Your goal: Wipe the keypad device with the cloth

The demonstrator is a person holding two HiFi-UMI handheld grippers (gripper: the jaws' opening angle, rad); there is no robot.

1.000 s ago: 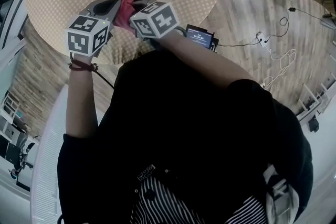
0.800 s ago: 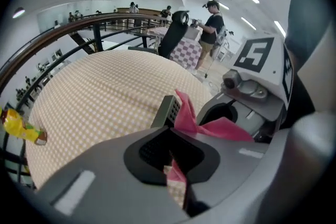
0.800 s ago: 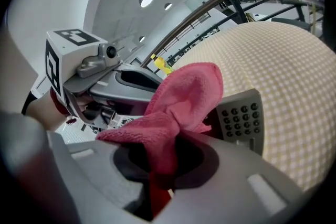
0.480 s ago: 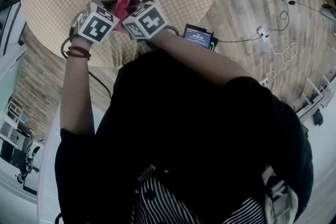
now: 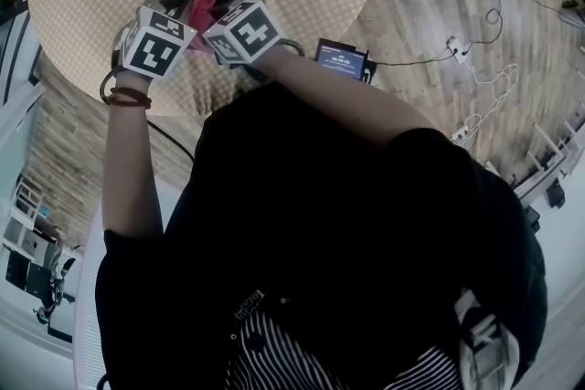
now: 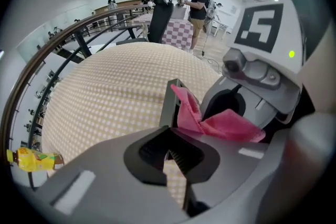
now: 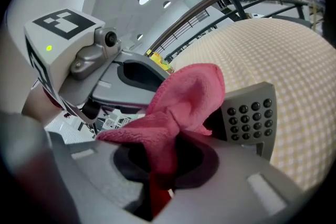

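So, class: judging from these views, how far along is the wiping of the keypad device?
Done: the pink cloth is picked up and clamped in the right gripper.
In hand: the cloth sits right beside the key face of the keypad device; contact can't be confirmed. The left gripper, jaws nearly together, waits by the device's edge.
Left: wiping across the keys.

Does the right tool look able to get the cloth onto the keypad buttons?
Probably yes: the right tool grips the cloth, and the keypad device sits just beyond it, keyed face towards it, nothing between.
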